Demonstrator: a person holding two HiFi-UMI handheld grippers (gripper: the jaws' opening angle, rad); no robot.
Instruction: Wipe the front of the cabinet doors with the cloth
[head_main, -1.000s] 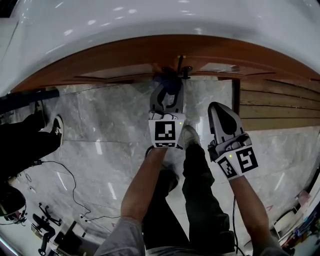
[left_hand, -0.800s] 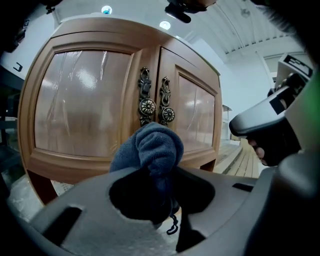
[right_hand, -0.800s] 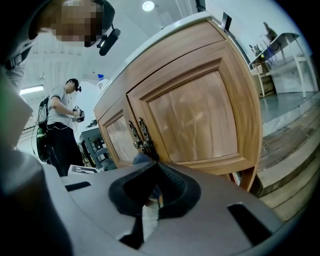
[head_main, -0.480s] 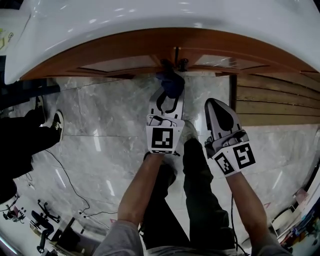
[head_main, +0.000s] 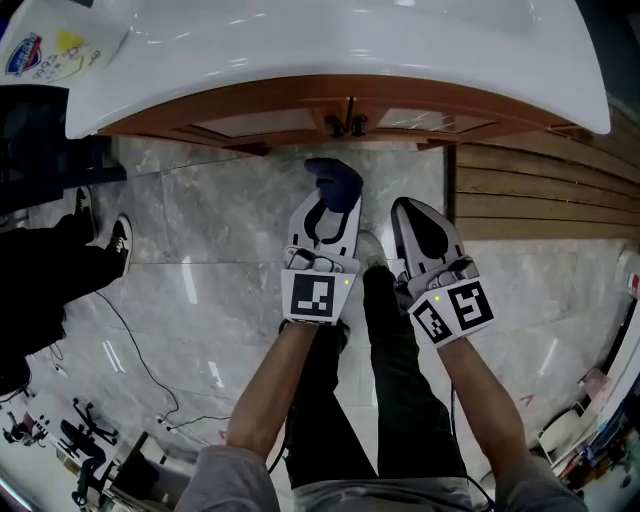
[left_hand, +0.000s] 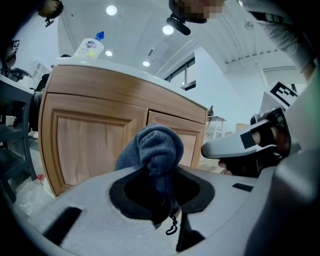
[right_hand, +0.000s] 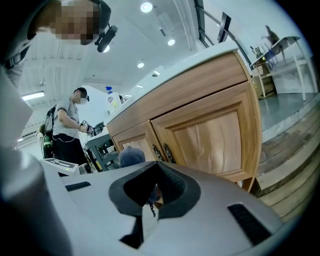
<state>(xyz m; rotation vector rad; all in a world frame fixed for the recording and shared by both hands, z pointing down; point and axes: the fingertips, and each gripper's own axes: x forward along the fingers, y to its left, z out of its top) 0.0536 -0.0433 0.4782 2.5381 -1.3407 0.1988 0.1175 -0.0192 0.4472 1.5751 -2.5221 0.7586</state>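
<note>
The wooden cabinet doors (head_main: 345, 118) sit under a white counter (head_main: 330, 50), with two dark handles (head_main: 345, 126) where they meet. My left gripper (head_main: 334, 200) is shut on a dark blue cloth (head_main: 335, 180), which hangs a short way in front of the doors without touching them. In the left gripper view the cloth (left_hand: 156, 147) bulges out of the jaws before the two door panels (left_hand: 95, 145). My right gripper (head_main: 415, 212) is beside it on the right, shut and holding nothing. The right gripper view shows the doors (right_hand: 210, 135), the handles (right_hand: 160, 152) and the cloth (right_hand: 131, 156).
A plastic bottle (left_hand: 89, 48) stands on the counter's left end. Another person (head_main: 50, 280) stands at the left near dark equipment, with cables (head_main: 140, 370) on the marble floor. Wooden planks (head_main: 540, 200) lie right of the cabinet. My own legs are below the grippers.
The left gripper has drawn the cloth back from the door handles toward me. The right gripper has moved slightly left and back. More of the counter is in view.
</note>
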